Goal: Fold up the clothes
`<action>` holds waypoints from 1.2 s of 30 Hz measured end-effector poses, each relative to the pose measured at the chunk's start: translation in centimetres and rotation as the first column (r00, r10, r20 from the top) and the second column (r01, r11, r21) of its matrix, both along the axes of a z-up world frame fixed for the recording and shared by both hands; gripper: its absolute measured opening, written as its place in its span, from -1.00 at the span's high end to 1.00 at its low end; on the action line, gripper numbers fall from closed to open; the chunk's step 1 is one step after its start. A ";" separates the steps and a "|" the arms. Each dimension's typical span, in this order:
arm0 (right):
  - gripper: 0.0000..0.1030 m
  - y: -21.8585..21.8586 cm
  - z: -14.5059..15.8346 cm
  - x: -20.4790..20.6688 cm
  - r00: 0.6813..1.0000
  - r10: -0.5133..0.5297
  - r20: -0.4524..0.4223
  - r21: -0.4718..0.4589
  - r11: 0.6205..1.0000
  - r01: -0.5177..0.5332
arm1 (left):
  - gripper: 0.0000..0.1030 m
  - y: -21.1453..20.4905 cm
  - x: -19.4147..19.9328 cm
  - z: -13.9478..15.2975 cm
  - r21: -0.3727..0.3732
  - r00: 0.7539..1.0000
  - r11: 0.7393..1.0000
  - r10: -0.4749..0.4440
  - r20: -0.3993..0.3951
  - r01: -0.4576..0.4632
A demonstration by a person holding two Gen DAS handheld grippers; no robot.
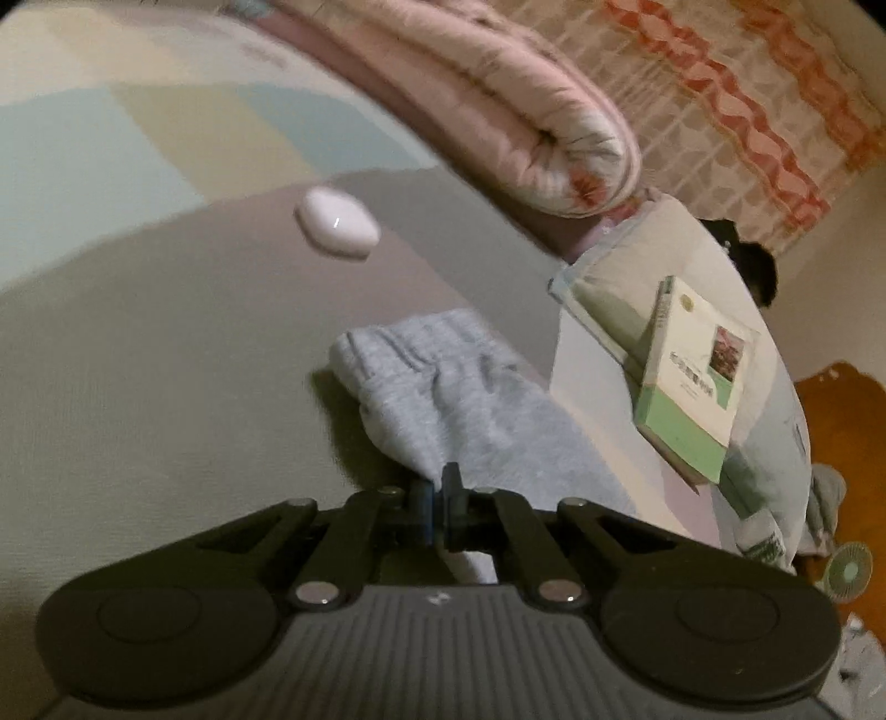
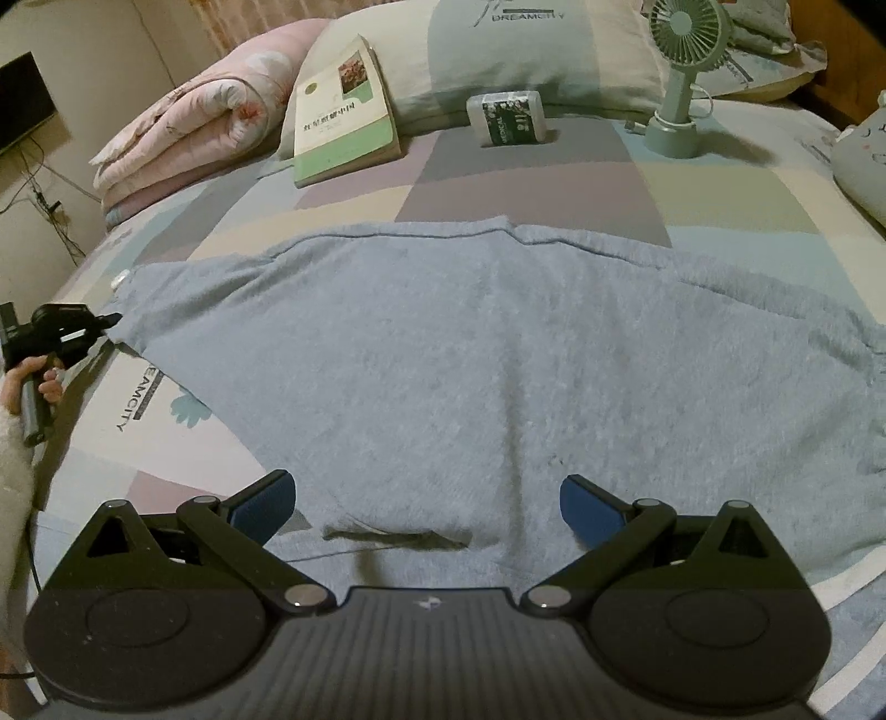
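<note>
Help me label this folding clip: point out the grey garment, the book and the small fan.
grey garment [image 2: 470, 360]: right wrist view, middle of the spread cloth.
book [image 2: 343, 116]: right wrist view, centre of the front cover.
small fan [image 2: 686, 25]: right wrist view, the round grille.

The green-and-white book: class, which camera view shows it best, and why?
The right wrist view: the book faces the camera, whole cover visible, leaning against a pillow. The left wrist view shows it off to the side, tilted, mostly its spine and a slanted cover.
</note>
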State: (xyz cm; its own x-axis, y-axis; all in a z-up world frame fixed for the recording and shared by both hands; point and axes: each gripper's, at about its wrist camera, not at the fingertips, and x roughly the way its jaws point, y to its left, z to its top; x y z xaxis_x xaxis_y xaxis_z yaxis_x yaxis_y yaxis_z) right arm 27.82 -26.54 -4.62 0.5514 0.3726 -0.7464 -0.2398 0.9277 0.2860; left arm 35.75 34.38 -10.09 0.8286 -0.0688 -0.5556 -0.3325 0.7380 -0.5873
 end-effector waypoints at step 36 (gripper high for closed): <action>-1.00 5.9 2.4 -0.1 0.996 0.076 0.035 -0.049 0.996 -0.075 | 0.02 3.1 -0.4 0.2 0.302 0.989 0.942 -0.131 -0.069 0.146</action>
